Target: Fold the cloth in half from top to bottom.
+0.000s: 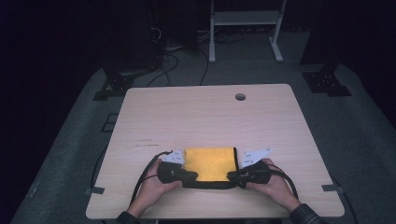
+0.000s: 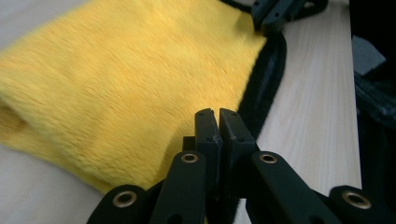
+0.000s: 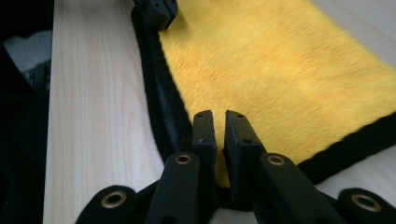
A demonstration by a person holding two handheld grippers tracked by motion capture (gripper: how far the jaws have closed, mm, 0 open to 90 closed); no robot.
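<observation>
A yellow cloth (image 1: pixel 208 163) with a black hem lies folded near the front edge of the wooden table (image 1: pixel 205 112). My left gripper (image 1: pixel 189 177) is at its near left corner and my right gripper (image 1: pixel 232 176) at its near right corner, each held in a hand. In the left gripper view the jaws of the left gripper (image 2: pixel 218 114) are pressed together on the cloth (image 2: pixel 130 79) at its hem. In the right gripper view the right gripper (image 3: pixel 219 116) pinches the cloth (image 3: pixel 271 70), with yellow pile showing in the thin slit between the jaws.
A round cable hole (image 1: pixel 240 97) sits near the table's far edge. Beyond the table stand a white frame (image 1: pixel 243 18) and black stands with cables on the grey floor. Tape strips (image 1: pixel 95 190) mark the table's front corners.
</observation>
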